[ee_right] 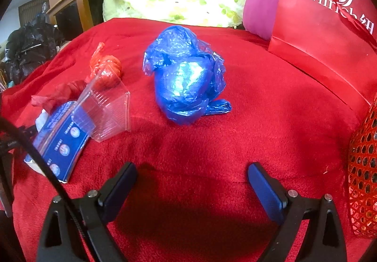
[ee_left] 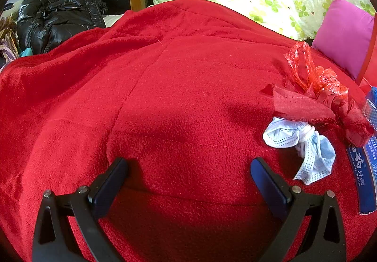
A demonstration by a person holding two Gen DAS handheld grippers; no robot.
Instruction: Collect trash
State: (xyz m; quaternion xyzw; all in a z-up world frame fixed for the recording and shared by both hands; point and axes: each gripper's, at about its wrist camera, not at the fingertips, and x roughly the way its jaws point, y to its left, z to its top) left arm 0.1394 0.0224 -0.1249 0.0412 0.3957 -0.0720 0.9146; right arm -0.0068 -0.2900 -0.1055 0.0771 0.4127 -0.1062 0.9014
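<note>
Both my grippers spread wide, holding nothing, over the red fleece blanket.
Crumpled blue plastic bag lies ahead of my right gripper; clear plastic container left of it; knotted face mask right of my left gripper.

A red fleece blanket carries 1 blue plastic bag bundle, a clear container, a blue carton, a knotted face mask and red wrappers.
</note>
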